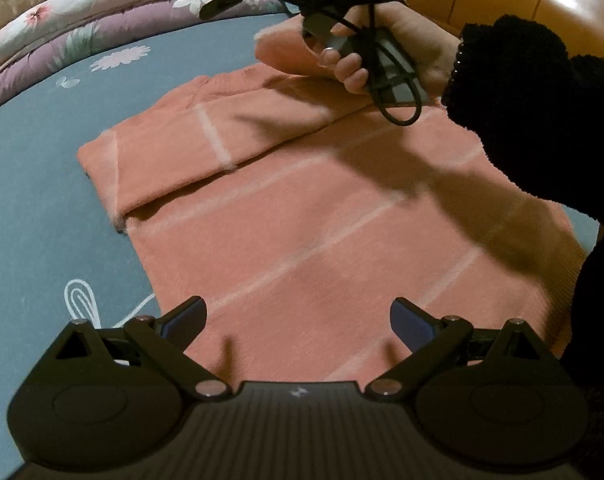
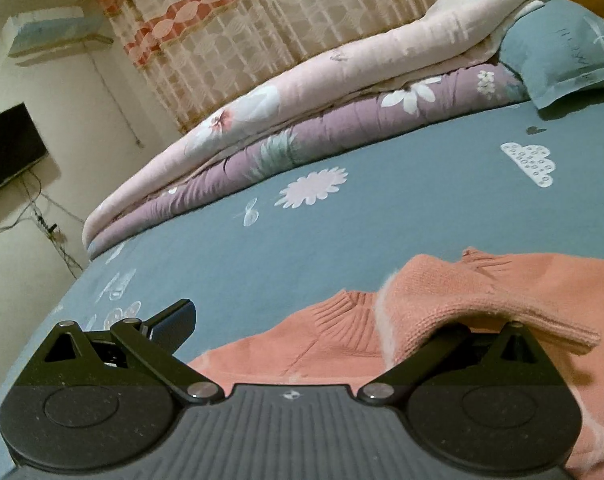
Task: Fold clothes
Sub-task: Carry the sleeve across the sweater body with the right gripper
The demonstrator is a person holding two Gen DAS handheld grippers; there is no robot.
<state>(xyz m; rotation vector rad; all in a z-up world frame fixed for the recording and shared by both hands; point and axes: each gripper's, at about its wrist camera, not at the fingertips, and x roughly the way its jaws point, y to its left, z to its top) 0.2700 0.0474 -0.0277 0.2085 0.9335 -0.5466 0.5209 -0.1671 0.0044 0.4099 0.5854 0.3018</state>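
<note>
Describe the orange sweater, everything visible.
The orange sweater is a salmon knit with thin pale stripes and ribbed trim, lying mostly flat on the blue bedsheet. One sleeve is folded across the body. In the right wrist view a knit edge drapes over one finger of the open right tool. The left tool hovers open above the hem end, with no visible contact.
</note>
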